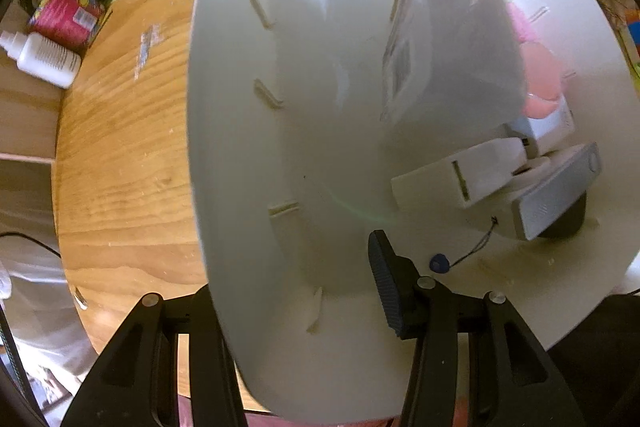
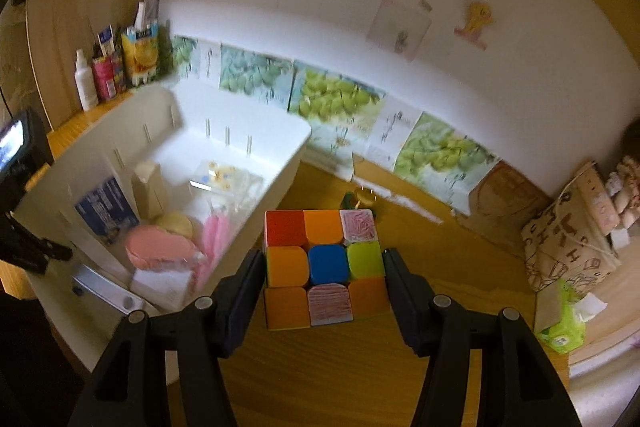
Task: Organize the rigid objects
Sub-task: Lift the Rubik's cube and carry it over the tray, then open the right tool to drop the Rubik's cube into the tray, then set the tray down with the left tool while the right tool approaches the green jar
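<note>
My right gripper point(image 2: 324, 263) is shut on a colourful puzzle cube point(image 2: 304, 227), one finger on each side face. It holds the cube over the wooden table point(image 2: 320, 367), just right of the white storage box point(image 2: 240, 131). My left gripper point(image 1: 288, 275) points down and straddles the box's wall point(image 1: 224, 187). One finger is outside and the other inside, and the inner pad point(image 1: 382, 287) stands clear of the wall. In the right wrist view the left gripper point(image 2: 40, 251) shows at the box's near-left wall. The box holds a blue-and-white carton point(image 2: 106, 207), pink round pieces point(image 2: 160, 247) and a silver flat device point(image 1: 556, 195).
A white bottle point(image 2: 85, 83), a pink pack point(image 2: 105, 77) and a yellow juice pack point(image 2: 140, 55) stand behind the box by the wall. A patterned paper parcel point(image 2: 568, 239) and a green tissue pack point(image 2: 564, 323) lie at the right. A small gold-green object point(image 2: 358, 197) sits behind the cube.
</note>
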Tool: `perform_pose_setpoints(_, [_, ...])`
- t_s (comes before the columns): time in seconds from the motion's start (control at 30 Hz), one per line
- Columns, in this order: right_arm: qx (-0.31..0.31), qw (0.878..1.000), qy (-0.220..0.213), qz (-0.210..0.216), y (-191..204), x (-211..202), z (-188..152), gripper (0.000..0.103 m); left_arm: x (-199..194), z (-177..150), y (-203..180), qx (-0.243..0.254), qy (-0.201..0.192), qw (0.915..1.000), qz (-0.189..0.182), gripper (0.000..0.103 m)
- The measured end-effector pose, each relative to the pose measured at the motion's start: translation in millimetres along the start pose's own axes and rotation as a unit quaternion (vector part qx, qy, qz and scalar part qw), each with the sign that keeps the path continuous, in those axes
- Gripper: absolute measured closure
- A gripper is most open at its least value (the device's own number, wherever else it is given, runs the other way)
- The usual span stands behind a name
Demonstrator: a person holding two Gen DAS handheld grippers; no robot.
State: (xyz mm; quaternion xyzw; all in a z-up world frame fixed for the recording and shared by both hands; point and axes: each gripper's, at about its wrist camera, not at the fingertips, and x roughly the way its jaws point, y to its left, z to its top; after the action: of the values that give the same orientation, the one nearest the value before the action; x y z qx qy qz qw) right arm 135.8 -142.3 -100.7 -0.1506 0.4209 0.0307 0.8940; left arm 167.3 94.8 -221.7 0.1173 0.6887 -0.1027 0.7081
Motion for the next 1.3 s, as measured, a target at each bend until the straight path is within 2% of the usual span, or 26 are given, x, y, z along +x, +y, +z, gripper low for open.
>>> perform_pose_setpoints(0.17, [-0.010,1.000,-0.027,0.010,15,-19,13,0.043,-14,-6,-1,0.015,-0.008,0.9999,-0.003,0.052])
perform_pose_setpoints(0.3, [-0.026,0.998,-0.039,0.036,35,-27,23,0.043,-26,-6,3,0.019,-0.016,0.9997,-0.007,0.052])
perform_pose_setpoints(0.73, [-0.060,0.993,-0.048,0.092,77,-23,36,0.043,-39,-5,0,0.026,-0.028,0.9992,-0.009,0.052])
perform_pose_setpoints(0.87, [-0.056,0.992,-0.066,0.095,75,-26,39,0.041,-39,-8,4,0.024,-0.028,0.9993,-0.008,0.052])
perform_pose_setpoints(0.97, [-0.052,0.993,-0.061,0.091,71,-22,39,0.034,-35,-7,6,0.018,-0.027,0.9995,-0.006,0.052])
perform_pose_setpoints(1.3, [-0.019,0.996,-0.043,0.073,38,-5,32,0.027,-38,-3,7,-0.008,-0.024,0.9996,0.008,0.052])
